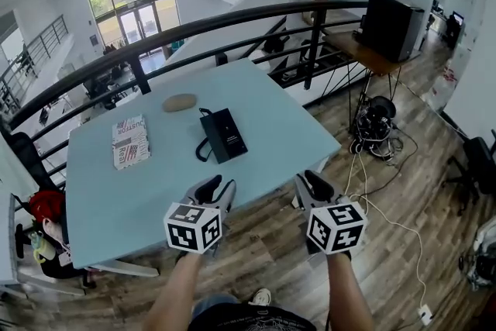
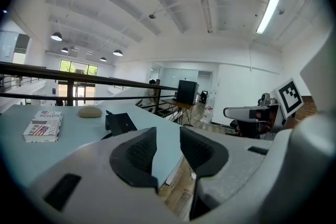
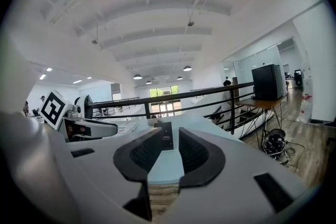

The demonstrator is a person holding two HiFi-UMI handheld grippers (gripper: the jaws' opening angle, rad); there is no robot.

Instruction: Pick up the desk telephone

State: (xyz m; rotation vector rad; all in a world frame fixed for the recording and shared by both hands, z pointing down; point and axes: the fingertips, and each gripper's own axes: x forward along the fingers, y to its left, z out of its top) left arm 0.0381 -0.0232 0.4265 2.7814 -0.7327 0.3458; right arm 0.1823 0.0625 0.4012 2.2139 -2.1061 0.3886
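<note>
I'm on the approach, my left gripper (image 1: 217, 186) and right gripper (image 1: 314, 184) at the near edge of the table (image 1: 116, 198), jaws narrowly parted and empty, the black desk telephone (image 1: 223, 134) lying mid-table ahead, so next I reckon: reach in, straddle, close.
</note>
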